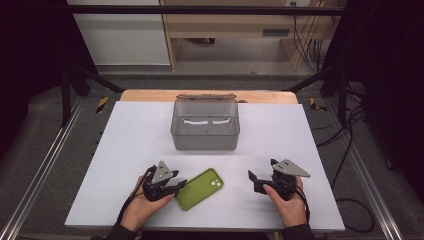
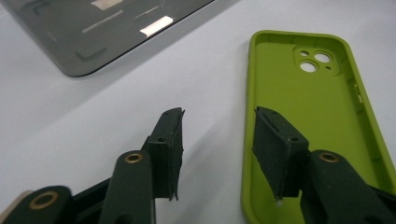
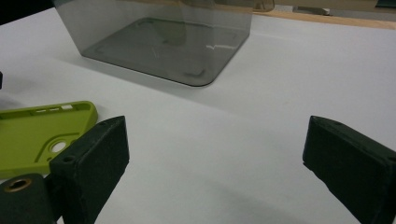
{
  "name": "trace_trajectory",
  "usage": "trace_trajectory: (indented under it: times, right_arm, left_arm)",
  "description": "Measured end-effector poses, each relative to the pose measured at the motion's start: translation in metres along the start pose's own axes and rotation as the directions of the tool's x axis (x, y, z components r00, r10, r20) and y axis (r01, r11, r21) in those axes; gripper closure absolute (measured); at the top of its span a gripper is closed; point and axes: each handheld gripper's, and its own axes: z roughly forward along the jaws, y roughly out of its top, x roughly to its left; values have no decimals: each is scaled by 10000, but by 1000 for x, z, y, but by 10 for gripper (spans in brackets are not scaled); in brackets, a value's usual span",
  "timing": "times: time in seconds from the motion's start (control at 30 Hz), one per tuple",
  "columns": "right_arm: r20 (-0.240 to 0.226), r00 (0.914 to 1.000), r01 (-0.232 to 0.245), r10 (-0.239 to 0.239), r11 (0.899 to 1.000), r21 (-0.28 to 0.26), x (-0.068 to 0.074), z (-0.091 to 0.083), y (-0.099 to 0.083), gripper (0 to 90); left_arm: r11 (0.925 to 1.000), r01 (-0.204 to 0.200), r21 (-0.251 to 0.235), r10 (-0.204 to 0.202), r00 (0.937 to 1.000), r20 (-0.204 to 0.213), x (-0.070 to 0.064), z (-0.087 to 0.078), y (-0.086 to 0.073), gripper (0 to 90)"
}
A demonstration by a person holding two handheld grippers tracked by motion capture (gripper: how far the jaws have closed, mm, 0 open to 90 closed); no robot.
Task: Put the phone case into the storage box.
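A green phone case (image 1: 199, 188) is straddled at its edge by the left gripper (image 2: 217, 140), jaws spread.

One jaw is seen over the case's hollow inside near its lower end, the other over the white table (image 1: 280, 130) just beside the case's rim; whether the rim is touched cannot be told. The right gripper (image 3: 212, 154) is held with jaws spread wide over bare table, the case off beyond one jaw and a smoky clear box (image 1: 205, 125) ahead of both.

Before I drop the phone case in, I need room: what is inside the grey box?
Through the tinted walls of the grey box only its bare floor and light reflections show; nothing lies inside. No part is covered.
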Motion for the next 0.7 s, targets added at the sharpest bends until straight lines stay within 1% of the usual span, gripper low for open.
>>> trace_trajectory:
  times: [0.03,0.07,0.13,0.23,0.33,0.4,0.5,0.57,0.7]
  right_arm:
    - [1,10000,-9,9,10000,-3,0,0,0,73]
    - [11,10000,2,-2,10000,-5,0,0,0,73]
    - [-8,10000,-7,7,10000,21,0,1,-1,79]
    - [-83,10000,-5,5,10000,31,1,1,-1,79]
    - [-131,9999,24,-24,10000,-39,2,1,0,71]
    - [-171,9999,-9,7,10000,-95,2,1,0,66]
    - [-213,9998,-7,5,10000,-88,2,1,0,65]
    - [-206,9998,-19,18,10000,-67,2,1,0,65]
    - [-231,9997,-24,23,10000,-43,3,2,0,65]
  left_arm:
    - [10000,51,20,-51,10000,84,0,0,0,555]
    - [9999,110,75,-112,9996,278,0,1,0,563]
    - [9998,72,191,-86,9972,741,0,2,-1,574]
    - [9993,74,357,-102,9969,779,-1,4,-1,605]
    - [9983,171,564,-210,9974,695,0,6,-1,638]
    - [9977,290,617,-335,9967,742,0,7,-1,664]
    - [9963,557,659,-614,9943,877,2,8,-1,706]
    - [9937,864,715,-931,9909,970,4,8,-1,722]
    - [9894,1141,899,-1237,9863,1091,4,8,0,743]
